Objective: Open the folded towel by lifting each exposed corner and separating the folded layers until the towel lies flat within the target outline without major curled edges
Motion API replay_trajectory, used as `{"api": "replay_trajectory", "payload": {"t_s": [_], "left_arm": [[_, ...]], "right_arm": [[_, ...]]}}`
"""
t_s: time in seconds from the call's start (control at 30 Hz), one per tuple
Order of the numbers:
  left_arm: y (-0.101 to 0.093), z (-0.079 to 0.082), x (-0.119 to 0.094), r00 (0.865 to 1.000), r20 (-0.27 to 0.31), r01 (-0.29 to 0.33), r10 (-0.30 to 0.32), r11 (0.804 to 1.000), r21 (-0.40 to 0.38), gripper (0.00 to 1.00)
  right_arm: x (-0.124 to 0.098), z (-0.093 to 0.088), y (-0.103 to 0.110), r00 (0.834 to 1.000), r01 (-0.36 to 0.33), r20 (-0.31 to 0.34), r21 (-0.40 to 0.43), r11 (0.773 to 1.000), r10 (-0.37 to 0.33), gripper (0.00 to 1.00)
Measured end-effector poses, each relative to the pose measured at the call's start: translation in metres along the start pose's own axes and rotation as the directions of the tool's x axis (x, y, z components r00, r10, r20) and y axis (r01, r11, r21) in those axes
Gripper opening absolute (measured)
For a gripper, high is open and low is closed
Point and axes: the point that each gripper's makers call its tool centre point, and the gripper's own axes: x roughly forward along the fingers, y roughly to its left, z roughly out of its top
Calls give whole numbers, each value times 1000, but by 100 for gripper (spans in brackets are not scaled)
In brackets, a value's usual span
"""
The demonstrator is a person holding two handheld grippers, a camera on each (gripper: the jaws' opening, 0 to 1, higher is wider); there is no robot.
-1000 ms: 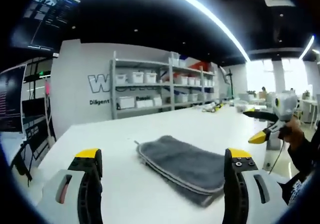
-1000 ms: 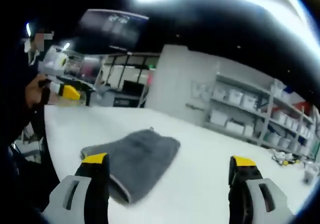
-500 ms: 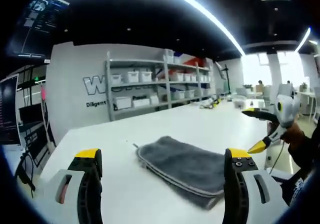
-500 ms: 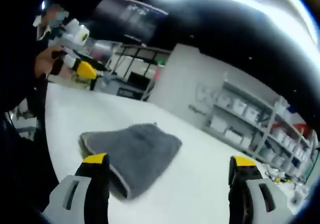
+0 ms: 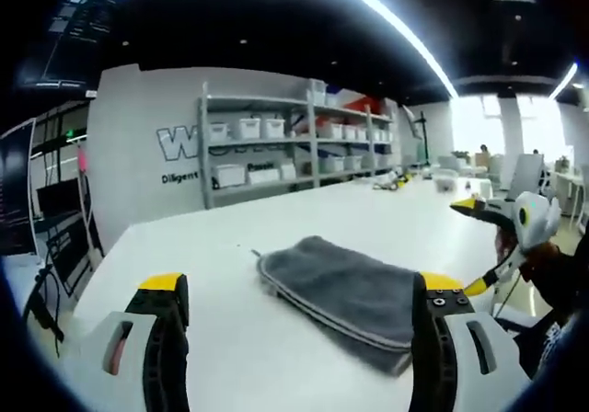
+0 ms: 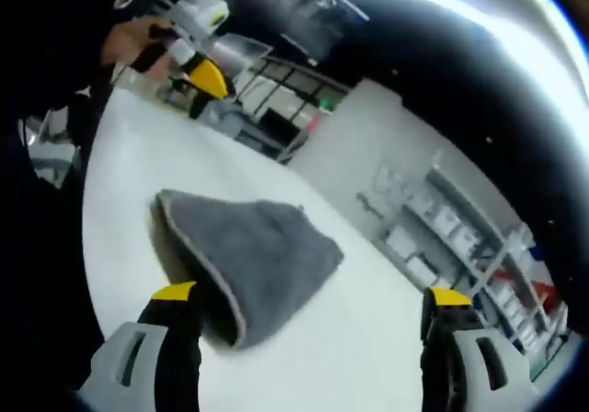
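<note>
Seemingly untouched, folded towel (image 5: 345,294) lies ahead between left gripper's (image 5: 299,292) spread jaws.

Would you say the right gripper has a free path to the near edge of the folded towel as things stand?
Probably yes. The right gripper is held with its jaws wide apart above the white table, and the gray towel lies just ahead of its left jaw with nothing between them. The left gripper is off to the far side.
</note>
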Motion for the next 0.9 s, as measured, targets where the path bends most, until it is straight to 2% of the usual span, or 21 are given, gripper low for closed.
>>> {"api": "replay_trajectory", "payload": {"t_s": [0.13,0.27,0.43,0.57,0.73,0.9], "left_arm": [[-1,0,1,1000,-4,2,-2,1000,4,99],[2,3,4,1000,-12,2,-2,1000,10,98],[2,12,11,998,-52,36,-34,998,44,97],[1,24,19,995,-93,57,-45,990,128,97],[0,27,30,986,-152,96,-69,979,179,98],[6,31,37,984,-172,91,-55,974,210,98]], "right_arm": [[2,2,1,1000,27,2,-76,997,-27,100],[5,13,9,999,41,40,-185,982,-34,100],[13,21,19,996,65,72,-304,950,-45,100],[17,27,19,993,100,93,-383,918,-69,100],[21,35,22,989,132,122,-434,891,-87,100],[25,39,29,986,142,148,-476,868,-80,100]]}}
